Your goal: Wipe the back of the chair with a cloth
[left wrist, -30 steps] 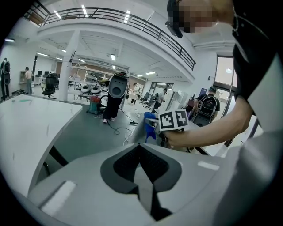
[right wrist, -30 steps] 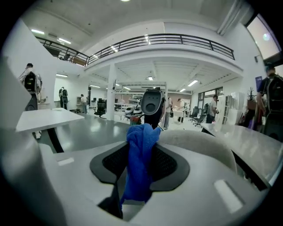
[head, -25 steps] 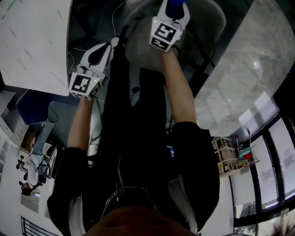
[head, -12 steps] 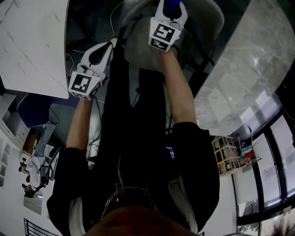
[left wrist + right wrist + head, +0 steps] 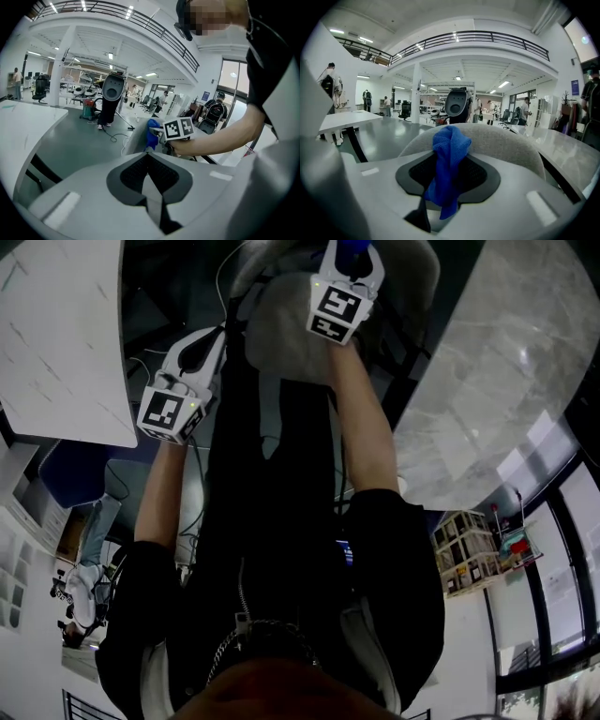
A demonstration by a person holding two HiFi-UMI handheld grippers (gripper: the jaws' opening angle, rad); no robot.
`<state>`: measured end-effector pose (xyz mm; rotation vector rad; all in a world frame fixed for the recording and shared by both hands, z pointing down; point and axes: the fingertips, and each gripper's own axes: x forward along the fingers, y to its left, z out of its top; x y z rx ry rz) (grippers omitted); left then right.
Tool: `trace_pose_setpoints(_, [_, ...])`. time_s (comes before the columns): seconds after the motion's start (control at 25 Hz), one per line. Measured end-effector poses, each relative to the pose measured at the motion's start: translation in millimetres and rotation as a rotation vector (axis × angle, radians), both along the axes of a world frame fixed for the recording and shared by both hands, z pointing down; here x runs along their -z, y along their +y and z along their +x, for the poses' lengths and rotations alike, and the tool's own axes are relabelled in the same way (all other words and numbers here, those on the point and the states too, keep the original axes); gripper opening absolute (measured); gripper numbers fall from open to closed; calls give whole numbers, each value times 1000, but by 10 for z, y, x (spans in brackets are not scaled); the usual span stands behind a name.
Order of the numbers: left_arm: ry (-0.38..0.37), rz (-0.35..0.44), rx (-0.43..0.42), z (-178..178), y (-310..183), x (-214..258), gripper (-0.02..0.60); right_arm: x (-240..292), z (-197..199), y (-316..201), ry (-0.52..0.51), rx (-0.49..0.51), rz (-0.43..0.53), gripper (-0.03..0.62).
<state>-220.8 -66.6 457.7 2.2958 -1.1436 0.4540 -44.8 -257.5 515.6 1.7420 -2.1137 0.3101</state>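
The grey fabric chair back (image 5: 281, 329) stands at the top of the head view, and its curved top edge (image 5: 506, 140) fills the middle of the right gripper view. My right gripper (image 5: 449, 174) is shut on a blue cloth (image 5: 450, 150), which rests against the top of the chair back. In the head view the cloth (image 5: 352, 249) shows just beyond the right gripper (image 5: 349, 266). My left gripper (image 5: 228, 329) hovers left of the chair, and in its own view it (image 5: 149, 172) is shut with nothing in it. From there I see the cloth (image 5: 151, 133) on the chair (image 5: 133, 140).
A white table (image 5: 56, 334) lies to the left and a round marble table (image 5: 487, 381) to the right. Cables (image 5: 115, 137) trail over the grey floor. A black stand (image 5: 457, 105) and several people are far off in the hall.
The right gripper and cloth have edged slightly along the top of the chair back. The left gripper has hardly moved.
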Motion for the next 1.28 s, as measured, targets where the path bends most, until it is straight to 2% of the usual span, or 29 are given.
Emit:
trace_pose_setpoints(0.92, [8,-6,-175,964,-87,9,11,0,1214,230,-36,-167,-25,141])
trace_pose_setpoints(1.28, [15,-2,-225,1236,-150,11,11,71,1779,518,-55,-320,-21,141])
